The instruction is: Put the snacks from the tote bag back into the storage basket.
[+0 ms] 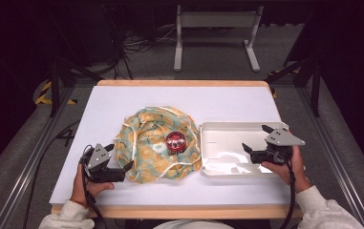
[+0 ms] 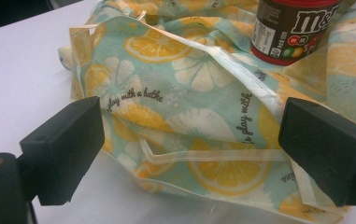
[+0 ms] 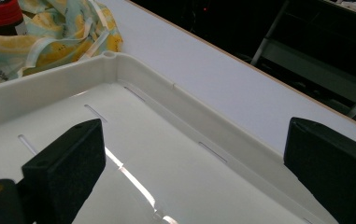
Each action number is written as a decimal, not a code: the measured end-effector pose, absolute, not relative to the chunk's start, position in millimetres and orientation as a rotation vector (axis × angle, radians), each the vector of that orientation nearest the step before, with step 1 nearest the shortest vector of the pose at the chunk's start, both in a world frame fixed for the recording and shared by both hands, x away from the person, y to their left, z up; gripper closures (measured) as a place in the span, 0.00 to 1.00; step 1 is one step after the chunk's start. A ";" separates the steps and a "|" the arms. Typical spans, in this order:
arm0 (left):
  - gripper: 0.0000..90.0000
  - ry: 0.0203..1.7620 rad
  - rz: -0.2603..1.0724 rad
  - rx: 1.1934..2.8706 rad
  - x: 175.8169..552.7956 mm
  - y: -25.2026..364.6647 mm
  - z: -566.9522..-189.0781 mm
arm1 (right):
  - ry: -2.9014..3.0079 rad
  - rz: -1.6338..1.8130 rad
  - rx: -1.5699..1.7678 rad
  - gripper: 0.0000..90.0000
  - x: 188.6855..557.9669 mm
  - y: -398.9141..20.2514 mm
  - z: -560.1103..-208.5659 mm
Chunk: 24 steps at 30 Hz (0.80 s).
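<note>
We see a big white table point(image 1: 122, 102) w/ a wood edge. On it lies a cloth point(image 1: 144, 143) all bunched up, blue-green w/ yellow lemon slices and white strips along the edge. Just to its right sits a white tray point(image 1: 227, 131), touching the cloth or very close to it. The tray has low walls and thin slots in the bottom, and light shines off it.

Our left gripper point(image 1: 122, 169) is at the front left edge of the cloth. Its jaws are wide apart, one on each side of the cloth's rim in the left gripper view point(image 2: 189, 144), not pinching it. Our left hand point(image 1: 86, 183) holds it low, near the table.

Our right gripper point(image 1: 256, 138) is over the tray, jaws spread wide w/ nothing btwn them. Our right hand point(image 1: 287, 167) holds it by the tray's right side.

A small jar point(image 1: 175, 141) w/ a red lid stands upright in the middle of the cloth. It's brown w/ candy pics on it point(image 2: 295, 30).
</note>
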<state>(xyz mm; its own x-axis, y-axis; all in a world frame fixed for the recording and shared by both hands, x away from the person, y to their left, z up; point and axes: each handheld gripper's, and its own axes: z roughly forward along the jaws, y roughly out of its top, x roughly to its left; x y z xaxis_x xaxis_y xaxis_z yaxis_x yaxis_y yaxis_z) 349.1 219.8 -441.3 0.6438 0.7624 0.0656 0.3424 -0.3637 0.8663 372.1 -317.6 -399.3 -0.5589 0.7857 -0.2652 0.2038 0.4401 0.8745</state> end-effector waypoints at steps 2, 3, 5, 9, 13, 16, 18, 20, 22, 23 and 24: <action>0.09 0.872 0.581 1.963 349.9 221.0 -441.6 | 2.014 1.093 0.824 0.07 371.8 -318.3 -398.6; 0.09 0.869 0.579 1.965 350.4 221.3 -441.9 | 2.017 1.094 0.823 0.07 371.7 -318.3 -398.2; 0.10 0.865 0.559 1.981 351.5 222.1 -441.9 | 2.023 1.085 0.824 0.07 371.7 -317.3 -397.5; 0.10 0.882 0.512 1.950 353.1 225.4 -438.5 | 2.031 1.069 0.816 0.07 372.7 -314.4 -397.1; 0.12 0.889 0.482 1.970 352.9 223.1 -430.7 | 2.037 1.047 0.808 0.08 374.6 -311.4 -397.5; 0.12 0.895 0.465 1.977 353.7 218.4 -423.8 | 2.047 1.063 0.819 0.08 375.4 -310.0 -396.5; 0.13 0.910 0.460 1.981 355.4 215.5 -417.5 | 2.051 1.059 0.818 0.08 375.3 -309.0 -396.4; 0.15 0.911 0.442 1.975 356.4 213.0 -412.1 | 2.063 1.065 0.818 0.08 374.8 -309.1 -397.0; 0.15 0.910 0.440 1.991 358.7 209.7 -408.7 | 2.065 1.055 0.817 0.08 373.7 -309.7 -397.9; 0.15 0.899 0.439 2.008 360.1 208.3 -406.8 | 2.065 1.056 0.817 0.08 373.4 -310.8 -398.0; 0.16 0.892 0.434 2.017 361.1 205.8 -405.1 | 2.065 1.060 0.823 0.08 373.2 -311.6 -398.0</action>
